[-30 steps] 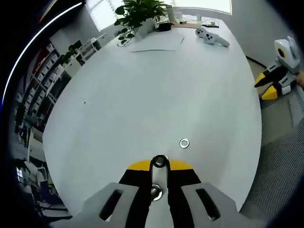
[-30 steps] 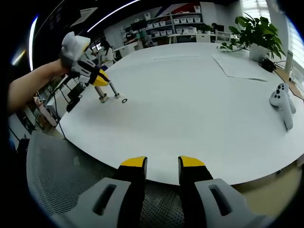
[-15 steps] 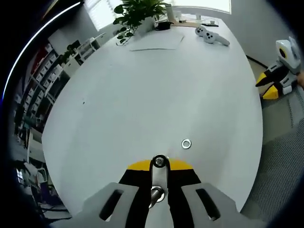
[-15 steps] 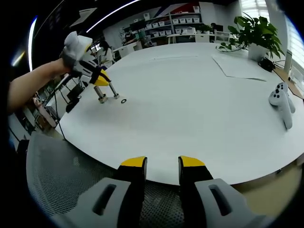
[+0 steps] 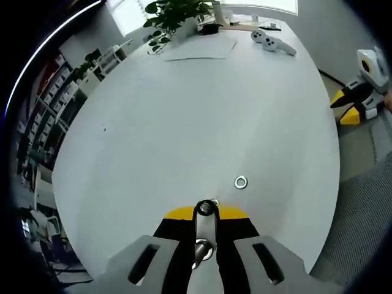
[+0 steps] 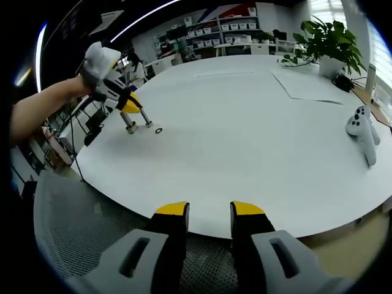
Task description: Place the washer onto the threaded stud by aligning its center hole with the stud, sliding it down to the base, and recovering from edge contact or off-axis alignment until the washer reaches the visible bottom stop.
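Observation:
My left gripper (image 5: 206, 215) is shut on a metal threaded stud (image 5: 206, 208), which points away from the camera between the yellow-tipped jaws. A small silver washer (image 5: 241, 182) lies flat on the white table (image 5: 184, 110), just beyond the stud's tip and a little to the right, apart from it. In the right gripper view, a person's hand holds the left gripper (image 6: 130, 106) low over the table's left part, with the stud (image 6: 130, 126) under its tips and the washer (image 6: 158, 130) beside it. My right gripper (image 6: 209, 211) is open over the near table edge, holding nothing.
A potted plant (image 5: 174, 15), a sheet of paper (image 5: 199, 52) and a white game controller (image 5: 272, 43) sit at the table's far end. The controller (image 6: 362, 131) lies near the right gripper's side. A grey mesh chair (image 6: 79, 239) stands below the table edge.
The left gripper view has shifted slightly; the washer stays where it lay. In the right gripper view the left gripper has crept a little toward the washer. The right gripper has not moved.

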The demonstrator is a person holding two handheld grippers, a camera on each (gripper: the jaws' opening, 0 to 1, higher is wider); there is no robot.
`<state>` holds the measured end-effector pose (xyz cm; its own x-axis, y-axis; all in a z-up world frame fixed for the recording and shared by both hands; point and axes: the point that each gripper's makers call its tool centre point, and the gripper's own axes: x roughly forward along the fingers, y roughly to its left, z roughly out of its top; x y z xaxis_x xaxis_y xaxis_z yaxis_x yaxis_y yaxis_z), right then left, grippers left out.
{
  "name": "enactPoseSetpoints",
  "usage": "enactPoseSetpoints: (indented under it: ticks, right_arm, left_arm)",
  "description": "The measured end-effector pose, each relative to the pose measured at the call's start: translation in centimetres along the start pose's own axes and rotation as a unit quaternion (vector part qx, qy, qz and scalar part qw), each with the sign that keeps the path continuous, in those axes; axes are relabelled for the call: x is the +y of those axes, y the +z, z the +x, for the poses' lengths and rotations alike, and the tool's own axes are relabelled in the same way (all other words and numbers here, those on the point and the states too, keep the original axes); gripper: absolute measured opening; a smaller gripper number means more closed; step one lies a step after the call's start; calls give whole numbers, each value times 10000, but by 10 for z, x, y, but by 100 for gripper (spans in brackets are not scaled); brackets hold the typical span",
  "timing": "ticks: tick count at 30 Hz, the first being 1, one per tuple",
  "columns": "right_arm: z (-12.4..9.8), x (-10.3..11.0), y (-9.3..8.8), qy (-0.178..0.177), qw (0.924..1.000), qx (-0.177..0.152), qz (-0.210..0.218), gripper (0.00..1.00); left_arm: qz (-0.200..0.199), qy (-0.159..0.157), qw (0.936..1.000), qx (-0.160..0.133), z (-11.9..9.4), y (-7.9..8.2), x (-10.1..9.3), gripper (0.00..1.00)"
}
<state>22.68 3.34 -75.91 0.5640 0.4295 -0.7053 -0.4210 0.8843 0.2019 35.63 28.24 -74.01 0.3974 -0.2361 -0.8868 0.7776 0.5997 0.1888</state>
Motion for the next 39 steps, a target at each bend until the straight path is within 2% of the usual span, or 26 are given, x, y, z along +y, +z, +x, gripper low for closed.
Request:
enactPoseSetpoints:
  ticks: [25, 31, 33, 39]
  right_arm:
    - [0, 1, 1, 21, 10000, -27, 3, 29]
    - [0, 1, 0, 31, 10000, -22, -4, 29]
    - [0, 1, 0, 37, 10000, -17, -8, 29]
    - [0, 1, 0, 53, 10000, -16, -19, 29]
  left_arm:
    - [169, -143, 9983, 542, 30, -16, -6, 8]
    - [276, -151, 9977, 599, 36, -19, -6, 9]
    - [417, -149, 9978, 498, 36, -17, -5, 9]
    - [341, -196, 9980, 494, 33, -21, -6, 12]
